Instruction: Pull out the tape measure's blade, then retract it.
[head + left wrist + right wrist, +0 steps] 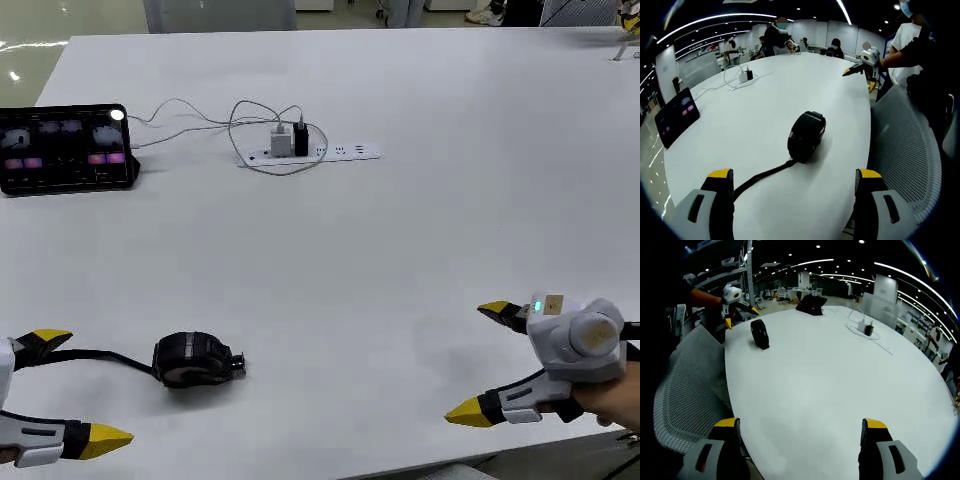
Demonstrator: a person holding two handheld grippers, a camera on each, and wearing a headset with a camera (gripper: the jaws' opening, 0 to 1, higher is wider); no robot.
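The black tape measure [195,360] lies on the white surface [400,230] just ahead of the left tool [85,387], whose jaws stand wide and empty. Its strap [100,357] trails toward one jaw. The right tool [470,360], also wide, is well apart.

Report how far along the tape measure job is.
Done: nothing that shows. The tape measure lies on the table with no blade drawn out, and its black strap trails toward the left gripper.
In hand: nothing is gripped. Both grippers are open, and the right gripper is well apart from the tape measure.
Left: grip the tape measure, pull the blade out, then retract it.
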